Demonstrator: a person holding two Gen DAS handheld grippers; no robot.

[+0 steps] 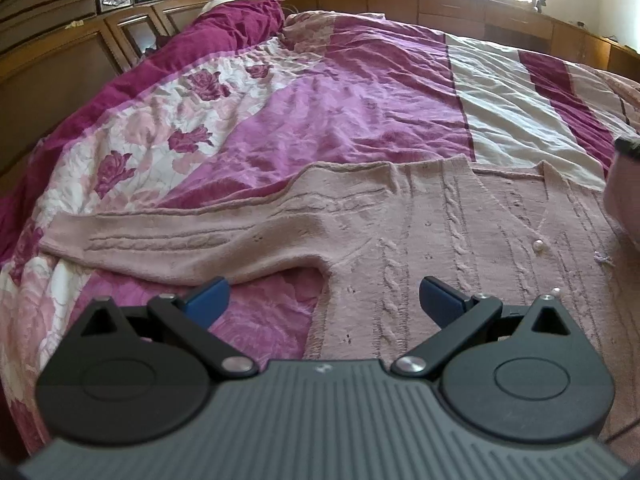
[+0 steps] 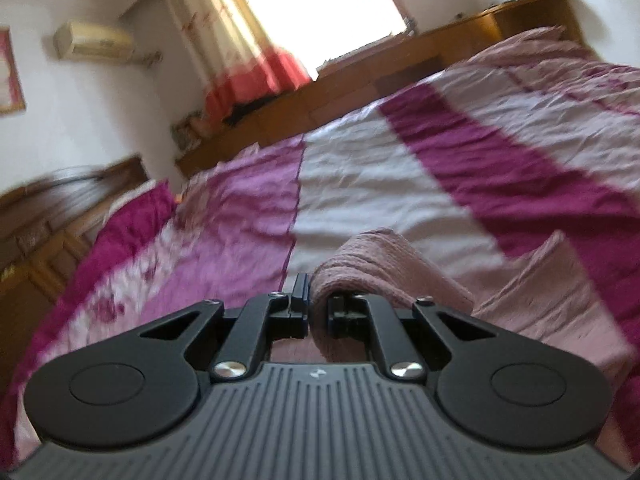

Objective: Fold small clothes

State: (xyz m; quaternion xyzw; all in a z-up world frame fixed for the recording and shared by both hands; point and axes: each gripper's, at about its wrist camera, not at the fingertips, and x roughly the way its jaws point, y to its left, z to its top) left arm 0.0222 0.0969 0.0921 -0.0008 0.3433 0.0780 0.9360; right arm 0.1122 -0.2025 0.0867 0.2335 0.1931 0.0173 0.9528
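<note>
Pink cable-knit cardigan (image 1: pixel 460 232) lies flat on the bed (image 1: pixel 360 100), lower centre of frame, one sleeve out left. Left tongs (image 1: pixel 322 294) gape wide, empty, above it. Right tongs (image 2: pixel 318 304) pinched on the other sleeve (image 2: pixel 372 268), lifted, probably to fold inward.

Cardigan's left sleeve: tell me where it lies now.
In the left wrist view the sleeve stretches flat toward the left across the floral quilt, just beyond the open left gripper.
</note>
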